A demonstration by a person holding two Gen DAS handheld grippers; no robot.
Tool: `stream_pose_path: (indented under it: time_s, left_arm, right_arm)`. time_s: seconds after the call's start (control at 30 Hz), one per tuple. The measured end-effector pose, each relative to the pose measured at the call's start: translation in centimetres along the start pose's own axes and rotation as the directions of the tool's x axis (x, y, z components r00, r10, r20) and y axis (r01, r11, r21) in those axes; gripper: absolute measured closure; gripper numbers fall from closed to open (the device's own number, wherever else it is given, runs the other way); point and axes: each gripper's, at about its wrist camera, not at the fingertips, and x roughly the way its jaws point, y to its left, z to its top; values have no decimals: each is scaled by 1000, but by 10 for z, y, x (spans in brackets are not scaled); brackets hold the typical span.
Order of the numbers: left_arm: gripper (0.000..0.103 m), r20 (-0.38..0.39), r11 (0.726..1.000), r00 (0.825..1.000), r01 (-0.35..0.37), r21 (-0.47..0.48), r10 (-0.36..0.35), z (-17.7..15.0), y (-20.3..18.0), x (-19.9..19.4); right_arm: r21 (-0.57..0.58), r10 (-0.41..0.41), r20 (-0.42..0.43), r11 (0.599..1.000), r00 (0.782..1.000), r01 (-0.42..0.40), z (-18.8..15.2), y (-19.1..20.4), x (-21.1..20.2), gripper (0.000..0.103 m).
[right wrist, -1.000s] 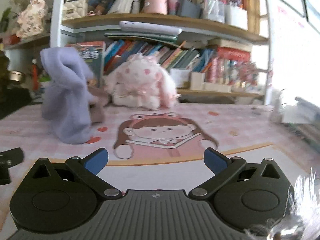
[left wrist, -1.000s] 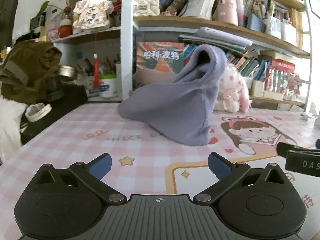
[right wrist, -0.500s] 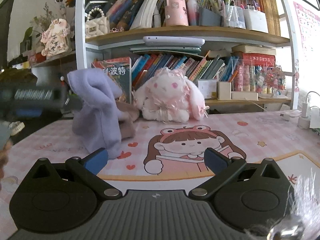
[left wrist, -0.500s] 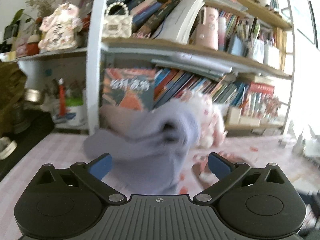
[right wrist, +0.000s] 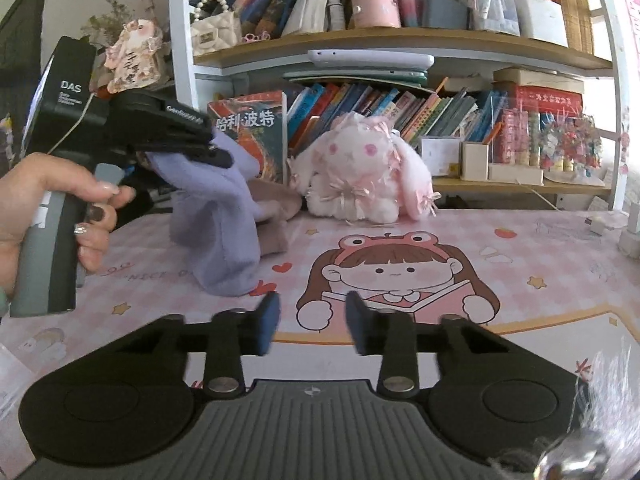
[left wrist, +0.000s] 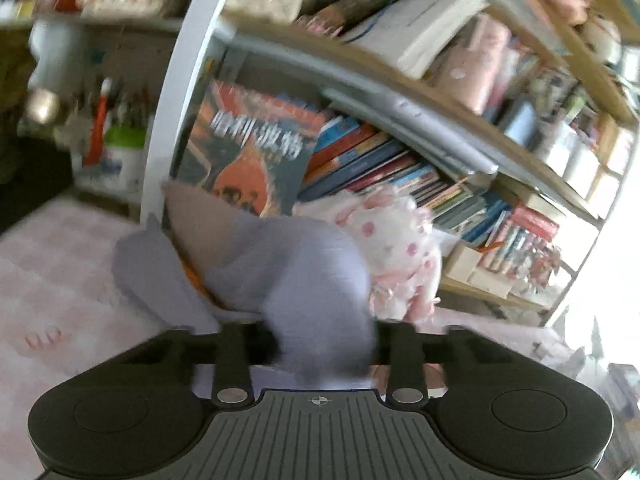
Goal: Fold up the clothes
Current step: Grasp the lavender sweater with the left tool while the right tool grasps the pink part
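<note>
A lavender fleece garment [right wrist: 216, 216] stands heaped on the pink checked mat [right wrist: 540, 256] at the back left, and a brownish cloth [right wrist: 272, 216] lies beside it. My left gripper [right wrist: 216, 152] is shut on the top of the lavender garment. In the blurred left wrist view the garment [left wrist: 304, 280] fills the space between the jaws of that gripper [left wrist: 324, 344]. My right gripper [right wrist: 312, 320] hovers low over the mat near the cartoon girl print, right of the garment. Its blue-padded jaws stand partly closed with a gap, holding nothing.
A pink plush rabbit [right wrist: 368, 172] sits at the back of the mat against the bookshelf [right wrist: 400, 40]. A large upright book [right wrist: 252, 132] stands behind the garment. A white charger [right wrist: 600, 224] lies at the far right.
My left gripper moved forward to the lavender garment and closed on its top. My right gripper's jaws narrowed from wide open to partly closed.
</note>
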Motion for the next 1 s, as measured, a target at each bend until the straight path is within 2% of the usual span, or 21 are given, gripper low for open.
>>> stream_pose_path:
  time_s: [0.07, 0.1, 0.17, 0.2, 0.27, 0.3, 0.37, 0.47, 0.53, 0.57, 0.63, 0.67, 0.73, 0.8, 0.97, 1.0]
  left_arm:
    - [84, 34, 987, 999, 24, 160, -30, -13, -13, -24]
    - [84, 45, 967, 997, 44, 253, -58, -22, -21, -37]
    - [84, 42, 902, 991, 100, 419, -129, -44, -33, -64]
    - [84, 13, 863, 985, 145, 484, -173, -58, -38, -77]
    - [83, -77, 783, 965, 248, 571, -249, -91, -43, -104]
    - [83, -134, 756, 952, 301, 581, -276, -107, -44, -115]
    - [80, -198, 732, 934, 356, 581, -297, -132, -45, -130]
    - [75, -229, 749, 922, 387, 538, -312, -157, -42, -144]
    - [74, -226, 769, 915, 403, 496, -334, -164, -38, -151]
    - [73, -224, 778, 911, 412, 474, -346, -167, -37, -154]
    - [69, -220, 790, 907, 421, 445, -359, -170, -35, -158]
    - [64, -219, 798, 906, 423, 429, -363, -170, -33, -161]
    - [57, -215, 815, 898, 438, 380, -383, -166, -25, -167]
    - [56, -195, 833, 898, 439, 336, -394, -162, -15, -173]
    - [50, -161, 865, 934, 355, 354, -318, -153, 12, -183]
    - [49, -159, 870, 939, 342, 356, -304, -151, 16, -185]
  right_arm:
    - [-2, 5, -8, 1000, 1000, -5, 4, -4, -5, 76]
    - [-2, 4, -6, 1000, 1000, -4, 6, -7, -8, 76]
    - [-2, 2, -2, 1000, 1000, -2, 12, -12, -14, 76]
    - [-2, 4, 1, 1000, 1000, -4, 16, -14, -17, 76]
    - [6, 27, -3, 1000, 1000, -27, 23, -18, -22, 76]
    - [15, 45, -10, 999, 999, -45, 28, -19, -24, 75]
    - [38, 85, -27, 996, 996, -84, 36, -21, -27, 75]
    - [57, 170, -60, 984, 984, -167, 49, -11, -27, 59]
    - [25, 226, -96, 974, 969, -224, 57, 7, -21, 39]
    - [9, 252, -116, 967, 961, -253, 61, 16, -17, 37]
    - [-53, 254, -169, 962, 952, -266, 66, 34, -3, 36]
    - [-85, 251, -196, 959, 948, -272, 68, 43, 5, 36]
    - [-139, 222, -253, 955, 941, -263, 71, 57, 24, 36]
    - [-163, 207, -295, 951, 933, -262, 72, 68, 42, 37]
    - [-188, 179, -373, 946, 910, -264, 72, 89, 81, 41]
    - [-192, 173, -384, 946, 907, -262, 71, 91, 88, 54]
